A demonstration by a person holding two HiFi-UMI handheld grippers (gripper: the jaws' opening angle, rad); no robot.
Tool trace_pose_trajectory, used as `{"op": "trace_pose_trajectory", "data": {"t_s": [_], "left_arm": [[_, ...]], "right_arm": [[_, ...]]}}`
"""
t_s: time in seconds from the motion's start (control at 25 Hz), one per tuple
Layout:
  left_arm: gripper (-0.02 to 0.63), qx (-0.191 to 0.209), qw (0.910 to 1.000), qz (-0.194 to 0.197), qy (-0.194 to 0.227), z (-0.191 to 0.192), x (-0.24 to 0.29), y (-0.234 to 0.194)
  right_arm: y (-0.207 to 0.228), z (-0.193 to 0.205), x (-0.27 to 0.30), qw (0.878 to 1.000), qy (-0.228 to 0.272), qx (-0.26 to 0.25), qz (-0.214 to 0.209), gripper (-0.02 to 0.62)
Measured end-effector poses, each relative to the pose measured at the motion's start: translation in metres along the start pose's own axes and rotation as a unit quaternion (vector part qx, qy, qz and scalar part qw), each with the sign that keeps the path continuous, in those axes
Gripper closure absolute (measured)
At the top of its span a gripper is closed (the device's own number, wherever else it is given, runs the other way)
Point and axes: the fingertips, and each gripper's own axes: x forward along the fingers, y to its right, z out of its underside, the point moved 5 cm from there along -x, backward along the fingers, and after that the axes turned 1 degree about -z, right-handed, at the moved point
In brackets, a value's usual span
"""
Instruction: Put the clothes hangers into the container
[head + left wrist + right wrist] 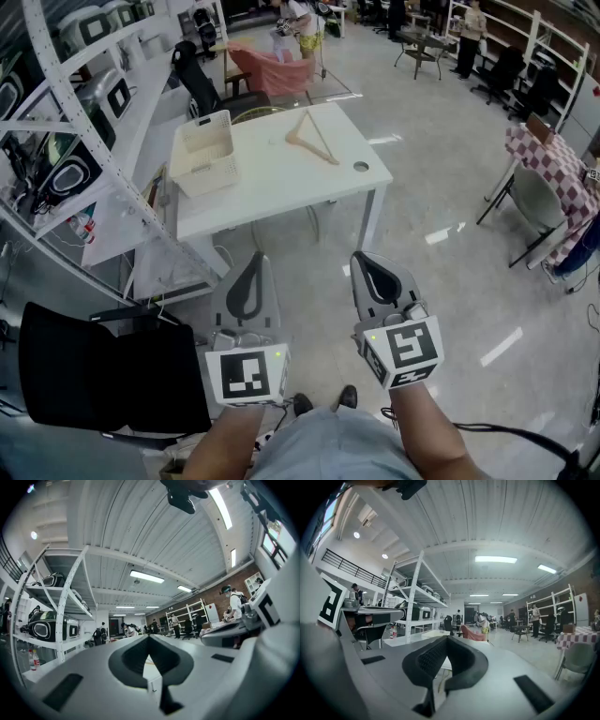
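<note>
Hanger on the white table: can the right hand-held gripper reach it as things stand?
Probably not yet: the right hand-held gripper is short of the table, over floor. Nothing blocks the hanger.

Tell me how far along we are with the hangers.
Done: nothing yet. The wooden hanger lies on the white table beside the basket, not in it. In hand: nothing; the left claw and right claw are shut, empty and short of the table. Left: reach in, grip the hanger, drop it in the basket.
</note>
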Motion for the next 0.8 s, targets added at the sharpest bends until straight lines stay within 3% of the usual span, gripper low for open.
{"op": "trace_pose_trajectory", "data": {"t_s": [0.36,0.8], "left_arm": [[0.595,0.003,0.9999,-0.001,0.014,-0.009,0.011,0.03],[0.595,-0.005,0.9998,-0.017,-0.009,-0.006,0.025,0.055]], "right_arm": [[0.026,0.0,-0.009,1.0,0.004,-0.003,-0.013,0.584],[0.052,0.014,-0.003,0.999,-0.001,0.021,-0.047,0.583]]}}
